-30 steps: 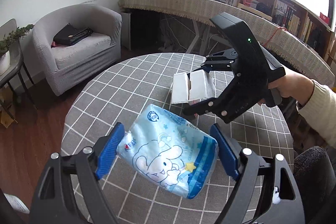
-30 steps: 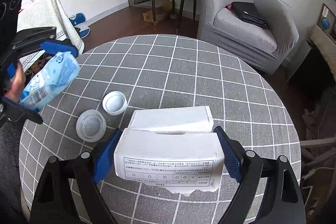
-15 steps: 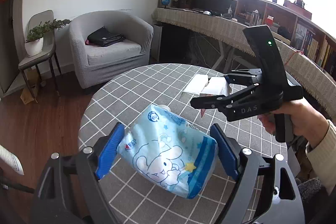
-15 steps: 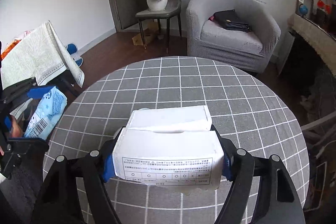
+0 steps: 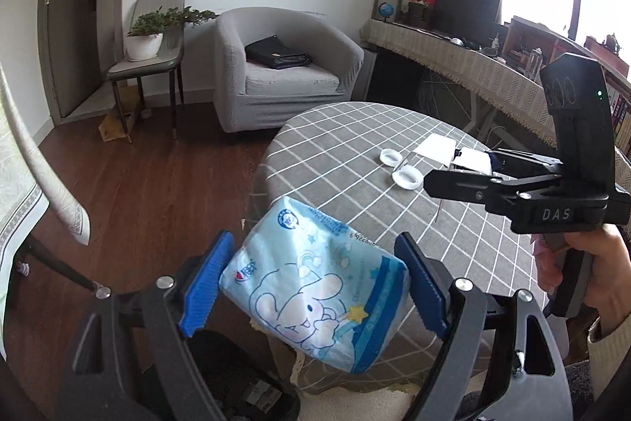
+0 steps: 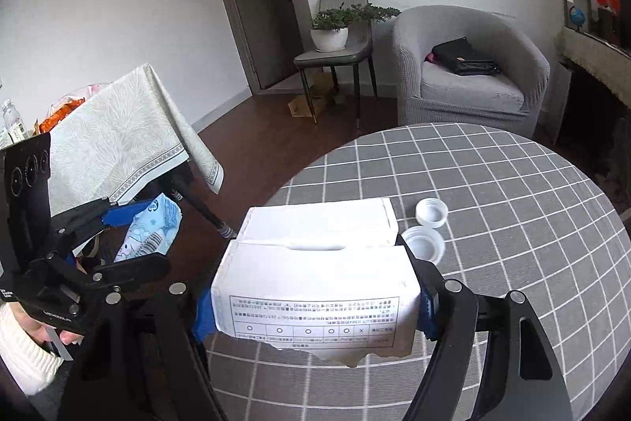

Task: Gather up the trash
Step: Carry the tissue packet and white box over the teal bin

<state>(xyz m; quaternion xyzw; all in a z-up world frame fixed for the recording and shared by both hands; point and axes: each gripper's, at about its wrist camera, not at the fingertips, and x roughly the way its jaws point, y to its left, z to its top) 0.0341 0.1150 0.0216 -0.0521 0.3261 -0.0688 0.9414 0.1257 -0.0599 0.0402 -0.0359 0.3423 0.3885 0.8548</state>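
Observation:
My left gripper (image 5: 311, 283) is shut on a light blue snack wrapper (image 5: 315, 287) with a cartoon print. It holds it off the left edge of the round checked table (image 5: 355, 145), above a dark bin (image 5: 236, 381). My right gripper (image 6: 315, 302) is shut on a torn white cardboard box (image 6: 315, 287), held over the table's left part. The right gripper also shows in the left wrist view (image 5: 473, 168), and the left gripper with its wrapper shows in the right wrist view (image 6: 146, 223). Two white lids (image 6: 428, 225) lie on the table.
A grey armchair (image 5: 276, 73) with a black bag stands beyond the table. A chair with a potted plant (image 5: 150, 38) is by the door. A cloth-covered table (image 6: 118, 137) stands at the left. A long desk (image 5: 453, 58) runs along the right wall.
Both grippers have swung left, away from the table's middle. The left gripper with the wrapper has left the tabletop and now hangs over the dark bin. The box stays held.

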